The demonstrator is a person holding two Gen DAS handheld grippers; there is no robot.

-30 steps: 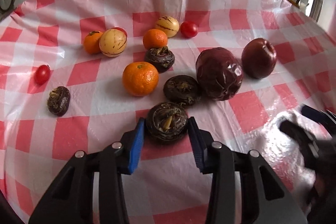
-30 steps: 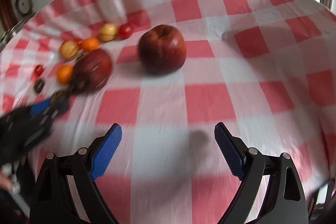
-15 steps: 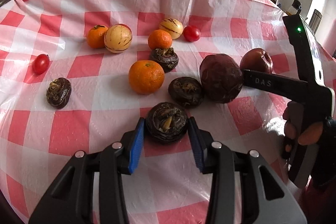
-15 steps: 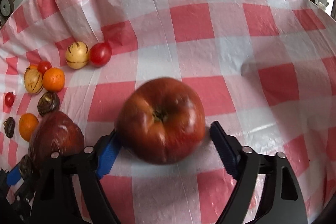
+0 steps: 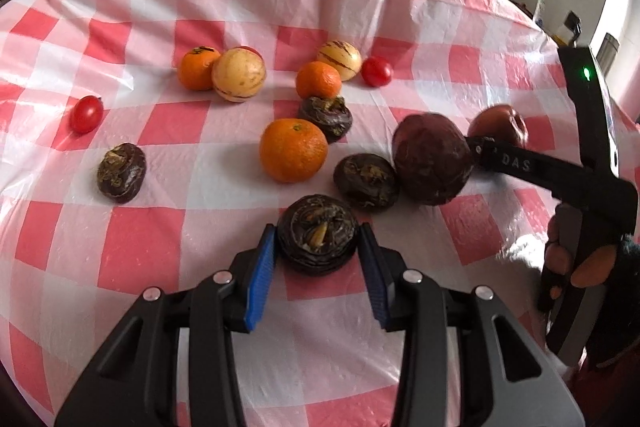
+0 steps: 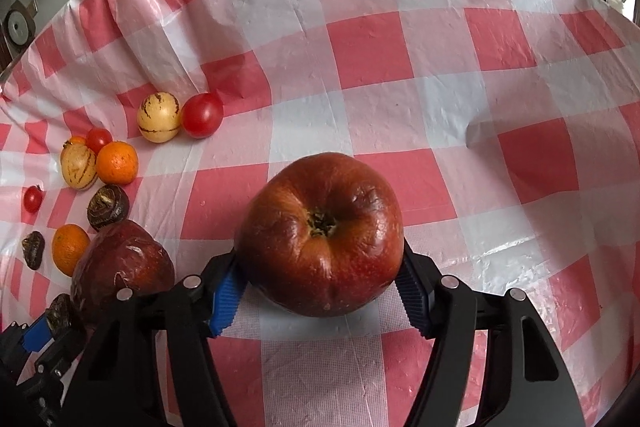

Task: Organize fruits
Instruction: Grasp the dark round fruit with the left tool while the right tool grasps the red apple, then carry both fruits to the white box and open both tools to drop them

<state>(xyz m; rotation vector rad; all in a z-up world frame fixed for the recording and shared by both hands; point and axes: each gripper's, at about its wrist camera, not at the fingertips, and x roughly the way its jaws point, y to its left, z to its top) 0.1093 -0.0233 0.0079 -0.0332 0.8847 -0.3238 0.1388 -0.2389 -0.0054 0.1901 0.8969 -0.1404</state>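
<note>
My left gripper (image 5: 318, 245) is shut on a dark brown water chestnut (image 5: 317, 239) on the red-and-white checked cloth (image 5: 160, 239). My right gripper (image 6: 320, 283) is closed around a red apple (image 6: 322, 239), its blue pads touching both sides; the apple (image 5: 498, 127) also shows in the left wrist view, with the right gripper's arm in front of it. A second, darker wrinkled apple (image 5: 432, 159) lies beside it, at the lower left of the right wrist view (image 6: 120, 267).
Three more water chestnuts (image 5: 366, 181), (image 5: 326, 117), (image 5: 121, 171), three oranges (image 5: 293, 149), (image 5: 318, 79), (image 5: 198, 67), two striped yellow fruits (image 5: 239, 75), (image 5: 339, 55) and small tomatoes (image 5: 85, 114), (image 5: 377, 71) are spread over the cloth.
My right gripper moved forward to the red apple and closed its pads onto it. My left gripper stayed shut on the water chestnut.
</note>
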